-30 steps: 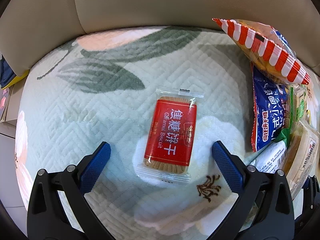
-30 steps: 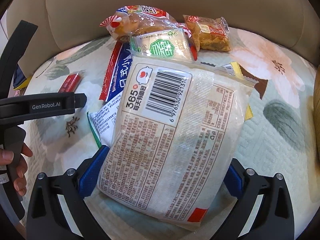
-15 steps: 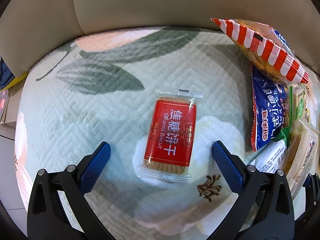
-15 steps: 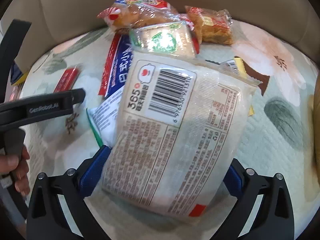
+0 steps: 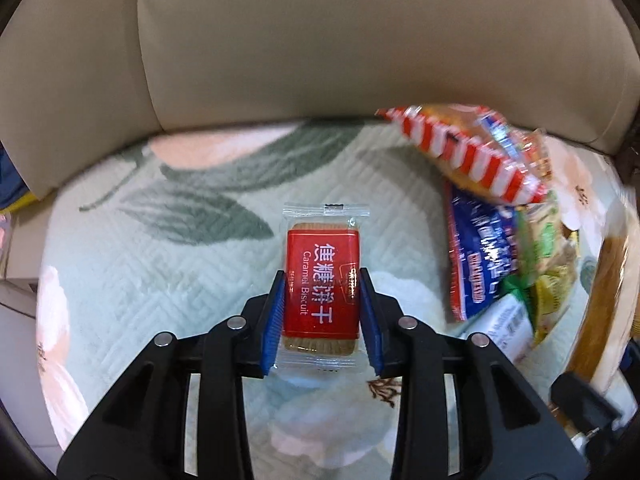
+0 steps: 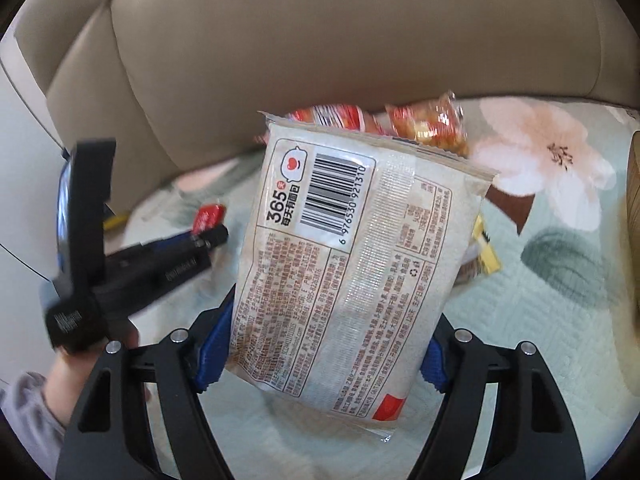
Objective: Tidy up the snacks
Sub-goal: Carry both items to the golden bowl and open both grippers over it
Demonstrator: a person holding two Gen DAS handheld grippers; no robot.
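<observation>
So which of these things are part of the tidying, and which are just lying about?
Part of the job:
- caramel biscuit packet, gripped by left tongs
- white bread bag, gripped by right tongs
- snack pile

Just there:
- floral quilted cover
- beige sofa back

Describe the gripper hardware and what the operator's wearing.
Both the left gripper and right gripper are black plastic frames with silver pivot screws and blue pads lining the fingers. White lettering runs along the left one's body, blurred here. The person's left hand shows a grey sleeve.
</observation>
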